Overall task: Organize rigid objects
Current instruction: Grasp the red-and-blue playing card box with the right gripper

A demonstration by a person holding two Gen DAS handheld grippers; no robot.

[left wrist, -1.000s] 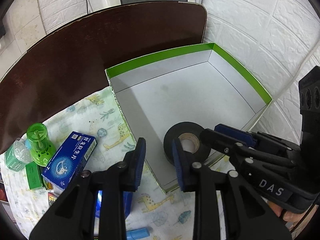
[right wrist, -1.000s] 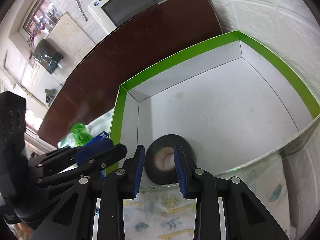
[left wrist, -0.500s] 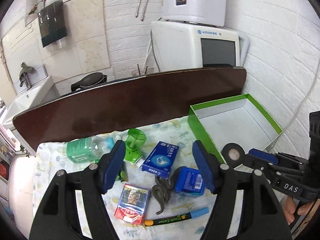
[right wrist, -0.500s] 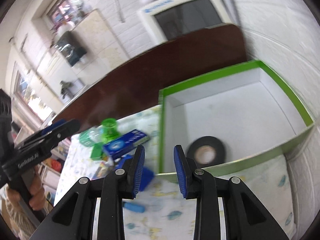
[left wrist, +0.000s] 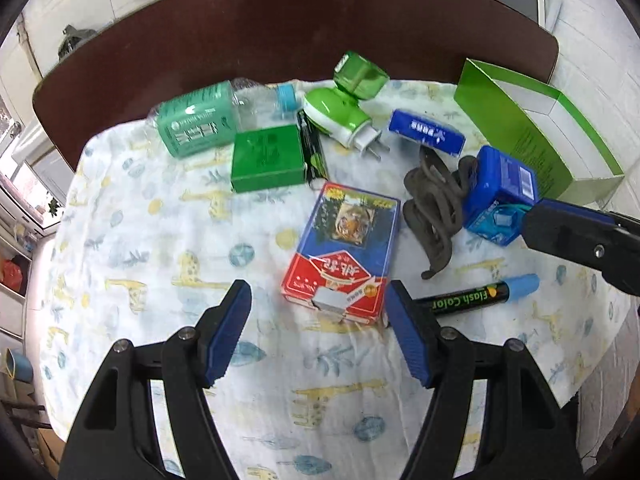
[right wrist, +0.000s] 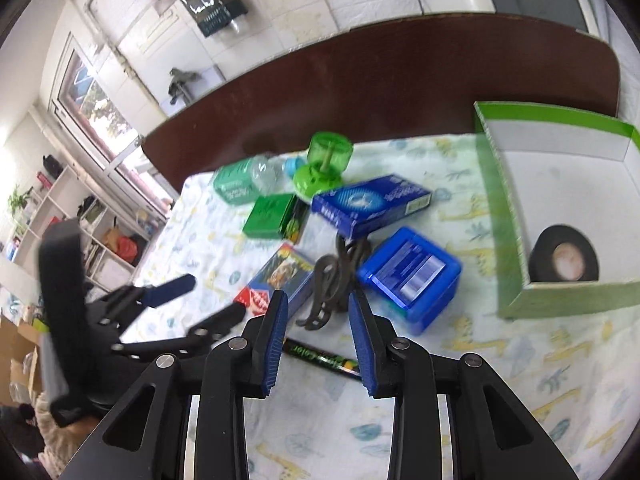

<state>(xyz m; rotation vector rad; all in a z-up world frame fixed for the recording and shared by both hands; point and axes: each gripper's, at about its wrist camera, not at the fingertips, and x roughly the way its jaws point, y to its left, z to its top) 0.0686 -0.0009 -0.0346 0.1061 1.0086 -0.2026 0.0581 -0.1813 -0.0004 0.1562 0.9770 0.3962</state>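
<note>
My left gripper (left wrist: 317, 292) stands open just over the near end of a red and blue card box (left wrist: 340, 256), whose edge lies between the tips without being pressed. My right gripper (right wrist: 318, 304) is narrowly open with nothing in it, above a dark hair claw (right wrist: 328, 288) and a black marker (right wrist: 320, 356). A blue plastic case (right wrist: 408, 276) lies just right of the claw. The black tape roll (right wrist: 564, 260) rests inside the green box (right wrist: 560, 148) at the right. In the left wrist view the right gripper (left wrist: 580, 240) reaches in beside the blue case (left wrist: 500, 196).
On the giraffe-print cloth (left wrist: 160, 260) further back lie a blue carton (left wrist: 426, 130), a green plug-in vaporiser (left wrist: 344, 108), a small green box (left wrist: 266, 158) and a green-labelled bottle (left wrist: 200, 120). The dark brown tabletop (left wrist: 280, 20) runs behind them. White brick wall stands at the right.
Both grippers drew back from the green box and swung left over the loose items on the cloth. The left jaws spread wide. The tape roll stayed in the box.
</note>
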